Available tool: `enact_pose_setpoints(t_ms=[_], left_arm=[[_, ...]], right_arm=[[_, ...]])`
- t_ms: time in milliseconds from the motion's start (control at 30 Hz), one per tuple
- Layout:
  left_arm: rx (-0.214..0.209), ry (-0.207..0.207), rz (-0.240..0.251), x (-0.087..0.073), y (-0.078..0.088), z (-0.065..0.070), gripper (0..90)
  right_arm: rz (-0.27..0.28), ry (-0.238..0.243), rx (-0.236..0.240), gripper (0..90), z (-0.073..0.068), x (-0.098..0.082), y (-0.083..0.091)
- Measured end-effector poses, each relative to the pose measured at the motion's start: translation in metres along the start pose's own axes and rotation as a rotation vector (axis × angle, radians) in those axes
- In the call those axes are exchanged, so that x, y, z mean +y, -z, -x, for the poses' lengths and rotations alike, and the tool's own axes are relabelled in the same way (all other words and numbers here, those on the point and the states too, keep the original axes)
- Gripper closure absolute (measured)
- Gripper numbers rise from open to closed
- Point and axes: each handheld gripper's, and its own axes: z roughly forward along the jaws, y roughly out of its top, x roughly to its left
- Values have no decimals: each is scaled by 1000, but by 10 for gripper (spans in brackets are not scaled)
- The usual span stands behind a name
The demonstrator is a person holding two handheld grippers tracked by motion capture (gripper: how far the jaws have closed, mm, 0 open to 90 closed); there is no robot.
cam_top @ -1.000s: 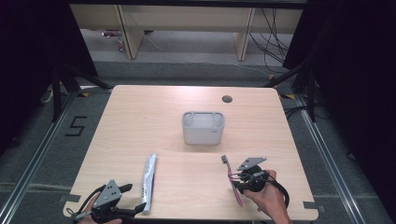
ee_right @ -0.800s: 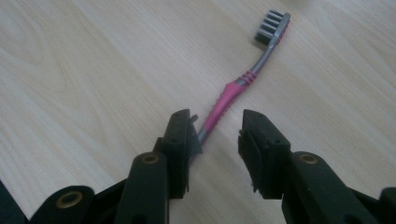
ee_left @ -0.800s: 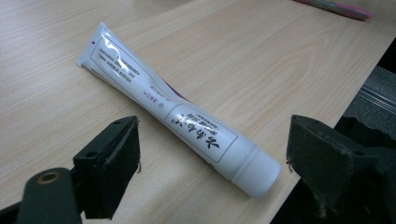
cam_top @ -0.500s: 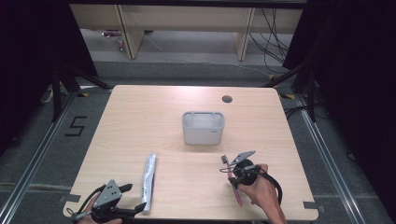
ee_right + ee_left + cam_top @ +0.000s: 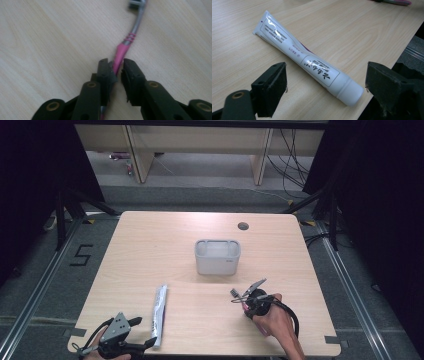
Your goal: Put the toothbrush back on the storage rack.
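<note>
A pink and grey toothbrush [image 5: 235,295] lies flat on the wooden table, right of centre. My right gripper [image 5: 245,307] comes at it from the near side. In the right gripper view its jaws [image 5: 115,68] have just been closing, and the pads now pinch the pink handle of the toothbrush [image 5: 130,37]. A white toothpaste tube [image 5: 160,312] lies near the front edge at the left. My left gripper [image 5: 144,332] stands open at its cap end. The left gripper view has the tube [image 5: 297,50] lying between the wide-apart jaws [image 5: 327,75], untouched.
A pale grey rectangular holder [image 5: 217,265] stands upright at the table's centre, beyond both items. A round cable hole [image 5: 243,226] sits near the far edge. The tube's cap end lies close to the front edge of the table [image 5: 384,62].
My right gripper has slid left and a little down along the toothbrush, and its jaws have narrowed around the handle. The left gripper and the tube have stayed put.
</note>
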Motion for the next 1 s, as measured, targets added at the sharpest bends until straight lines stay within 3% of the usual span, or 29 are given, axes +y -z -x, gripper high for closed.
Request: enact_pose_setpoints(t_ms=[133, 167, 333, 567, 600, 667, 767, 833, 900, 933, 1000], left_arm=[[3, -4, -4, 0, 1, -1, 172], [2, -7, -7, 0, 1, -1, 172], [3, -12, -8, 0, 0, -1, 172], [7, -5, -4, 1, 1, 0, 172], [3, -6, -1, 1, 2, -1, 172], [2, -7, -1, 0, 2, 0, 172], [1, -6, -2, 0, 2, -1, 172], [6, -8, -7, 1, 2, 0, 172], [0, -5, -1, 1, 1, 1, 172], [-4, -3, 0, 0, 0, 1, 173], [-4, -2, -2, 0, 0, 1, 172]], right_arm=[[-45, 11, -14, 816, 2, 5, 1], [-50, 31, 0, 816, 4, 7, 0], [-106, 43, 31, 816, 5, 16, 0], [-202, 70, 21, 820, 6, 27, -4], [-209, 97, 14, 820, 9, 28, -5], [-233, 105, 9, 821, 9, 30, -4], [-232, 95, 34, 823, 10, 31, -6], [-254, 96, 25, 824, 9, 34, -6], [-265, 70, 38, 825, 8, 36, -7], [-278, 88, 33, 828, 10, 37, -7], [-297, 50, 46, 829, 7, 40, -7]])
